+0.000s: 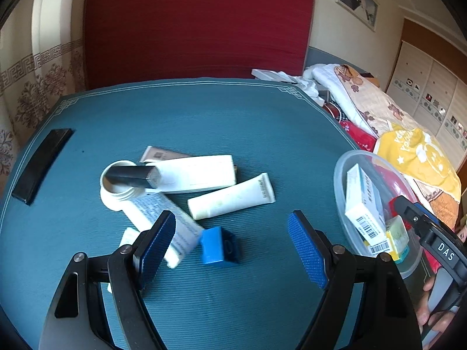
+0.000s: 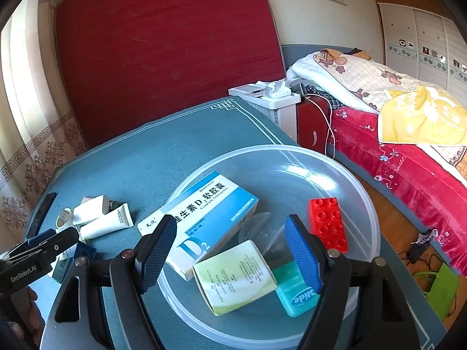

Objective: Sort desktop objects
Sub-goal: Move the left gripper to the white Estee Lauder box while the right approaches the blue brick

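Note:
In the left wrist view my left gripper (image 1: 232,233) stands open just above the teal mat, with a blue block (image 1: 217,246) lying between its fingers and untouched. Beyond it lie white tubes (image 1: 233,195), a white jar (image 1: 116,189) and a black stick (image 1: 132,175) in a heap. In the right wrist view my right gripper (image 2: 230,248) hangs open over a clear bowl (image 2: 277,147). The bowl holds a blue-and-white medicine box (image 2: 210,213), a green-white box (image 2: 233,274), a teal floss case (image 2: 294,297) and a red brick (image 2: 328,224). Nothing is held.
A black flat bar (image 1: 41,166) lies at the mat's left edge. The clear bowl (image 1: 340,163) sits at the table's right edge. A bed (image 2: 408,175) with a yellow towel (image 2: 423,116) is to the right, and a red mattress (image 1: 198,20) stands behind the table.

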The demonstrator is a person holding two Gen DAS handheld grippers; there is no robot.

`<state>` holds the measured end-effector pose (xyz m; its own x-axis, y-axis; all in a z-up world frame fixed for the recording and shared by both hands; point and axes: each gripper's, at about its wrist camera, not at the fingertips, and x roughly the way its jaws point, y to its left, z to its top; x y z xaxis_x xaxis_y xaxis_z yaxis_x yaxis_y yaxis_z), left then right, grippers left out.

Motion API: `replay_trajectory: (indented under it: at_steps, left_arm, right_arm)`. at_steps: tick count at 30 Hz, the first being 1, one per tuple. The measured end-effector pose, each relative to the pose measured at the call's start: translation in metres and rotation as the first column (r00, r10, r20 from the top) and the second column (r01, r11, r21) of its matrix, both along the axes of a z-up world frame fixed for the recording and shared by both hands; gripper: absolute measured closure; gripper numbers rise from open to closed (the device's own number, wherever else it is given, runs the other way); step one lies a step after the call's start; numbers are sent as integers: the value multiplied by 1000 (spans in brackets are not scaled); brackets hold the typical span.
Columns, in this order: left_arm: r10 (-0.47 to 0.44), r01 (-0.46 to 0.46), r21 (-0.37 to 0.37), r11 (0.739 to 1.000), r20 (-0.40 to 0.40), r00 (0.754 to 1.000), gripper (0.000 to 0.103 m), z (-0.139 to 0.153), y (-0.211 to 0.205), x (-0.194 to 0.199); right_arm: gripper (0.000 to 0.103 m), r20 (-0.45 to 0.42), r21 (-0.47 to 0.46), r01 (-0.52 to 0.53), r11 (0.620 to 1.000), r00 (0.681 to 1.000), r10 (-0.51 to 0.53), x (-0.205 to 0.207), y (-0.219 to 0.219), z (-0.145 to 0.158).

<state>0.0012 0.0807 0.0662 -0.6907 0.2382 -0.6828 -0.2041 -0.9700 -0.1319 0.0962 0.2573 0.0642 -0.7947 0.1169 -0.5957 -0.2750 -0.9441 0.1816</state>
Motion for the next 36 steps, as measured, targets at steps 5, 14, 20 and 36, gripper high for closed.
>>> replay_trajectory:
  at_steps: [5,14,20,36]
  left_arm:
    - [37,-37,-5,999,-2,999,20,-1,-18,0]
    - [95,-95,-11,995,23,995,20,-13,-51,0]
    - [107,-106,-31,994,44,993,20,-23,-61,2]
    - [127,-127,-11,992,91,988,20,-39,-85,2]
  right_arm:
    - [23,-6,7,-16,1000,1000,16,-2,-9,4]
    - [23,-4,9,-67,998,998,67,-8,-32,5]
    - [23,1,14,-105,994,994,105,-14,-52,5]
    - [23,26,31,-210,977,978,209,-28,-101,-3]
